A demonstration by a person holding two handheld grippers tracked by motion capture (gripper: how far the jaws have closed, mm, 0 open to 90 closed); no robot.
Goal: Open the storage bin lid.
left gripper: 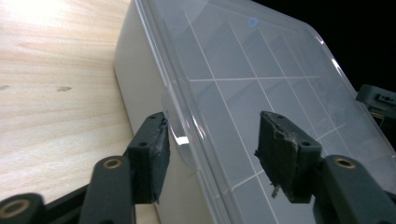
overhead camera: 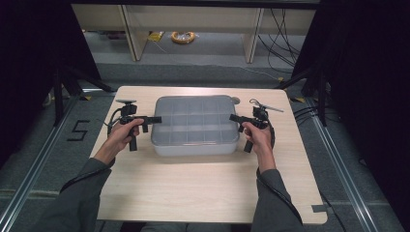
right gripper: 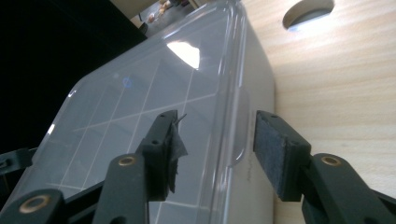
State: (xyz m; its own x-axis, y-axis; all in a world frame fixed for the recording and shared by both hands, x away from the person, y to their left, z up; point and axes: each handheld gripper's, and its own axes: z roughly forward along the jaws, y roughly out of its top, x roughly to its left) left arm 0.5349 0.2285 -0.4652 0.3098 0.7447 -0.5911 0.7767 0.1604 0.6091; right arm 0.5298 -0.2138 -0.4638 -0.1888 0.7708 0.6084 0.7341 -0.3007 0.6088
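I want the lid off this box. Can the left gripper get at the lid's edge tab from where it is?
Probably yes. The left gripper already straddles the lid's edge of the compartment box, one jaw outside, one over the lid, and nothing lies between them.

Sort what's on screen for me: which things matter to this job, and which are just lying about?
In the job:
- translucent grey plastic compartment box with clear lid
- left tongs straddling its lid edge
- right tongs, likewise

Lying about:
- light wooden table
- yellow cable coil on the floor
- round table hole
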